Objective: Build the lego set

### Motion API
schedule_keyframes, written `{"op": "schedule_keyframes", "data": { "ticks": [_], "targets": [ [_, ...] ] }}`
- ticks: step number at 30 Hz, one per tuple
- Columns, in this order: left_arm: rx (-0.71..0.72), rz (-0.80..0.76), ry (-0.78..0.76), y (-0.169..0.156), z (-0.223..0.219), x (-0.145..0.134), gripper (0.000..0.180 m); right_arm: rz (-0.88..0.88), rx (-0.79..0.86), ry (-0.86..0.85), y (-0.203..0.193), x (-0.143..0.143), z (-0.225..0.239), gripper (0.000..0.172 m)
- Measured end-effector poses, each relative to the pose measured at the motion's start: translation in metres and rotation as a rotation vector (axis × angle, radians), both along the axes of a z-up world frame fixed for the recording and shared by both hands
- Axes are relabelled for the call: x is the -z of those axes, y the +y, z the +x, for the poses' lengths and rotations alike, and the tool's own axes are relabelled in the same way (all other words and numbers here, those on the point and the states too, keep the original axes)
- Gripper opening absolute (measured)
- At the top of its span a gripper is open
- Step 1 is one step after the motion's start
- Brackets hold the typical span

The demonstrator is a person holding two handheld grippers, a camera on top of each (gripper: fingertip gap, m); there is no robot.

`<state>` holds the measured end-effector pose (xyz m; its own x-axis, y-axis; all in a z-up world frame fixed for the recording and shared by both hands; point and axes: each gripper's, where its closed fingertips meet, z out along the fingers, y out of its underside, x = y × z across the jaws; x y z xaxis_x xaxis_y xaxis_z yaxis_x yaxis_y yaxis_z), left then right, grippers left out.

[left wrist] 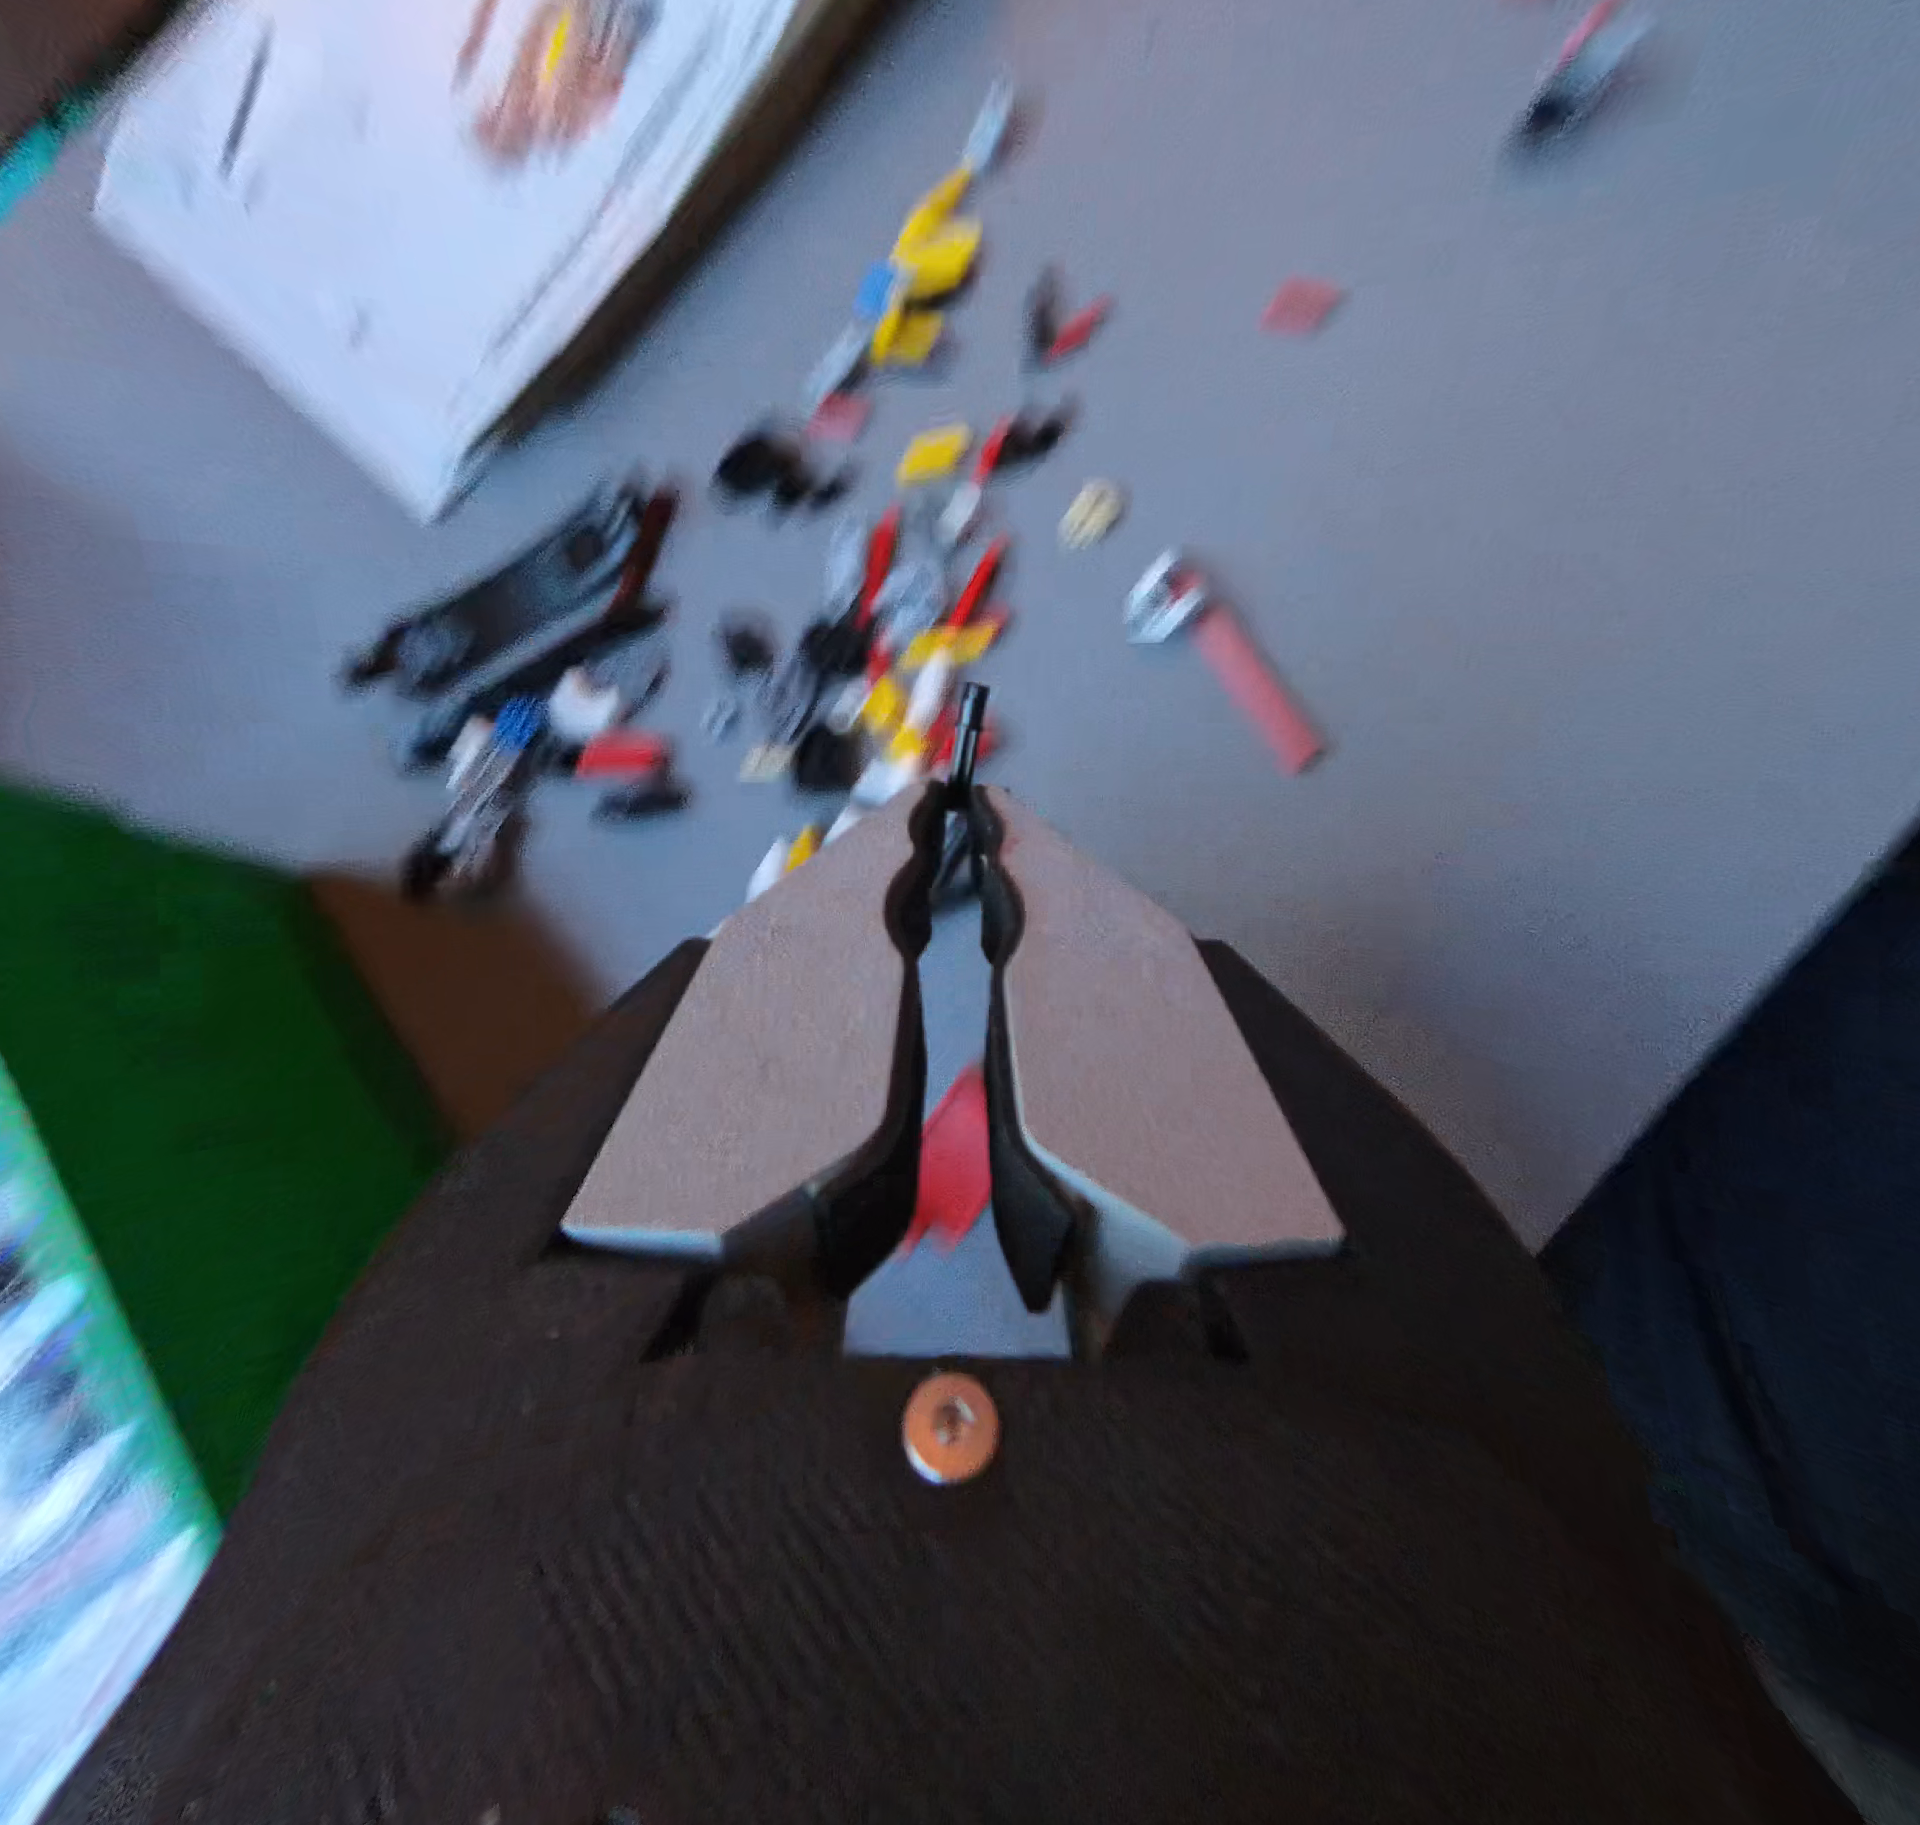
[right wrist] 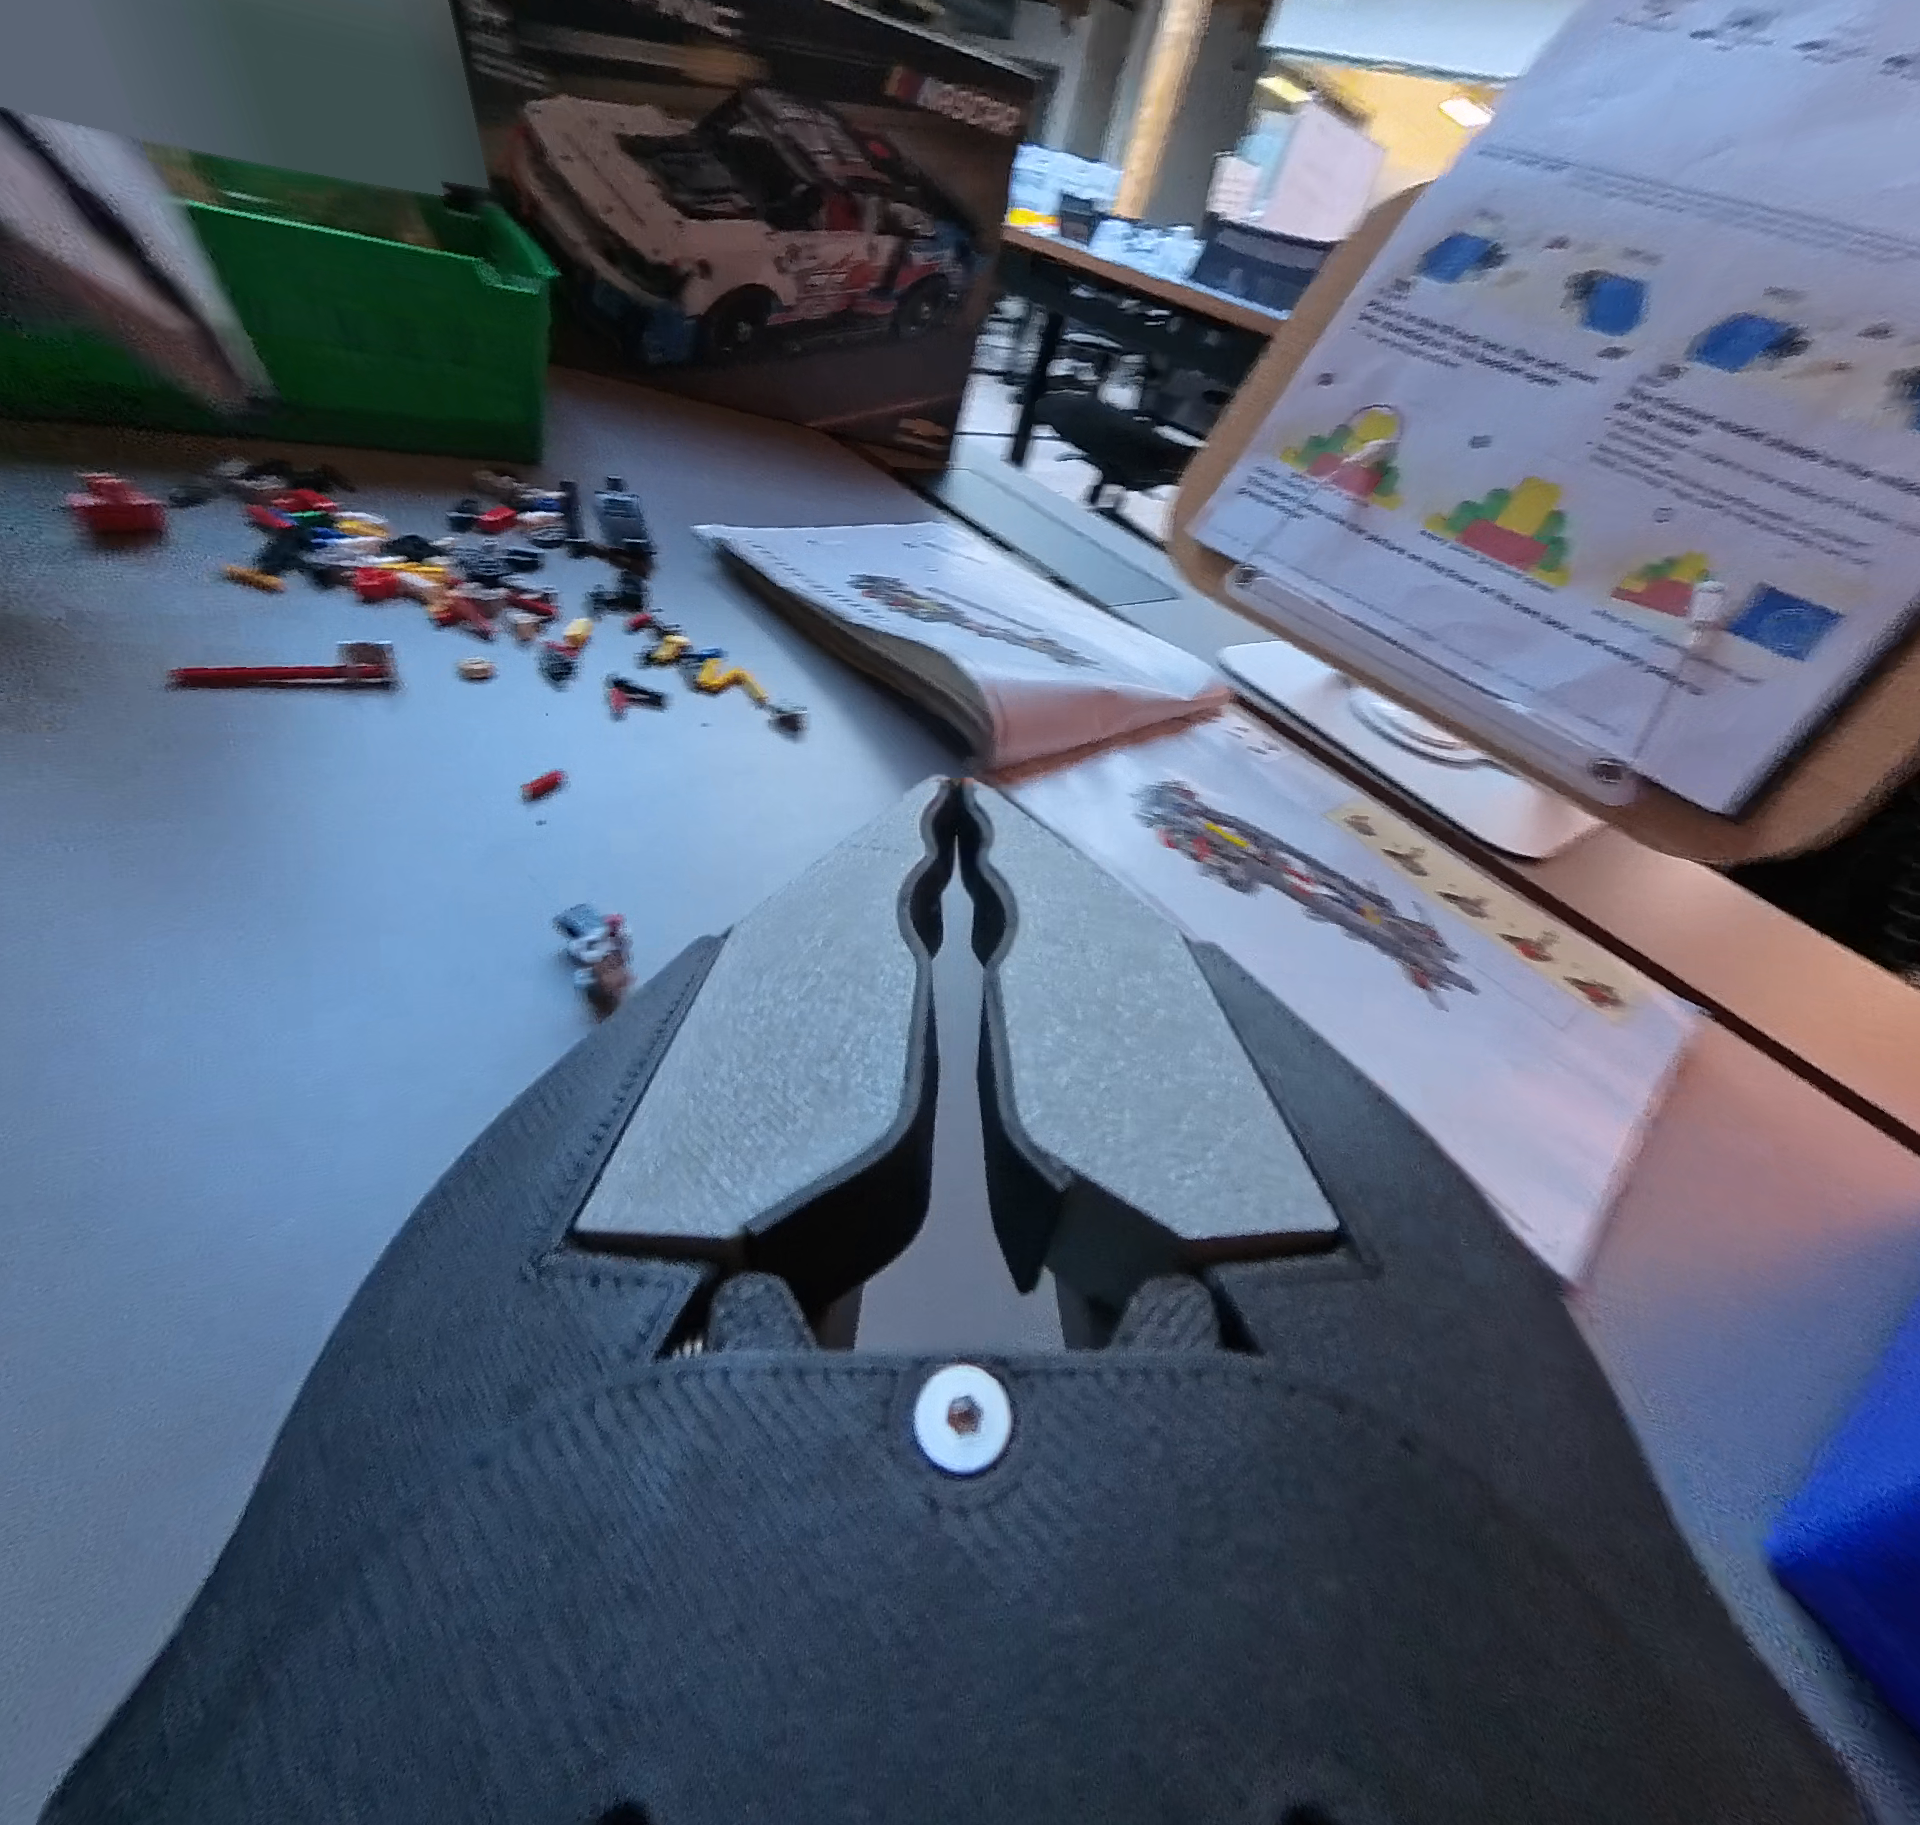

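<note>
My left gripper [left wrist: 958, 801] is shut on a thin black pin [left wrist: 966, 731] that sticks out past its fingertips. It hangs above a blurred heap of small building pieces [left wrist: 894, 570] in red, yellow, black and white on the grey table [left wrist: 1455, 487]. A long red beam [left wrist: 1252, 684] lies to the right of the heap. My right gripper [right wrist: 956, 788] is shut with its tips pressed together and nothing shows between them. It is over the table near the edge of an open instruction booklet [right wrist: 966, 622]. The heap of pieces also shows in the right wrist view [right wrist: 436, 560], far left of that gripper.
A green bin [right wrist: 384, 321] and a printed box [right wrist: 748, 206] stand at the back. A sheet on a tilted stand [right wrist: 1621, 404] is at the right, a printed page [right wrist: 1351, 923] lies below it. A small grey-and-red piece [right wrist: 592, 944] lies near my right gripper. The left gripper's tips are roughly 35 cm from the right gripper's.
</note>
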<state>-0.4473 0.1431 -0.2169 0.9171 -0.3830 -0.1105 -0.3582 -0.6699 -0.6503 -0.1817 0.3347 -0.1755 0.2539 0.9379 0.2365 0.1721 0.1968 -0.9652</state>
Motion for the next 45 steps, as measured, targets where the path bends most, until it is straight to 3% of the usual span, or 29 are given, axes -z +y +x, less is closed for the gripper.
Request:
{"op": "schedule_keyframes", "data": {
  "ticks": [4,8,13,18,25,45],
  "targets": [
    [0.225,0.13,-0.39,0.037,0.112,-0.018,0.002,-0.04,-0.275,-0.049,-0.053,0.01,-0.025,0.0],
    [0.348,0.136,-0.302,0.069,0.166,0.002,0.002,-0.077,-0.514,-0.057,-0.107,0.013,-0.035,0.0],
    [0.523,0.244,-0.227,0.094,0.211,-0.006,0.001,-0.1,-0.474,-0.086,-0.095,0.021,-0.028,0.0],
    [0.598,0.287,-0.068,0.112,0.221,0.006,0.001,-0.174,-0.455,-0.038,-0.083,0.014,-0.02,0.0],
    [0.699,0.401,0.137,0.113,0.235,0.003,0.002,-0.175,-0.41,-0.131,-0.079,0.033,-0.026,0.005],
    [0.665,0.452,0.175,0.116,0.23,0.004,0.002,-0.17,-0.413,-0.159,-0.078,0.04,-0.033,0.005]
  ]
}}
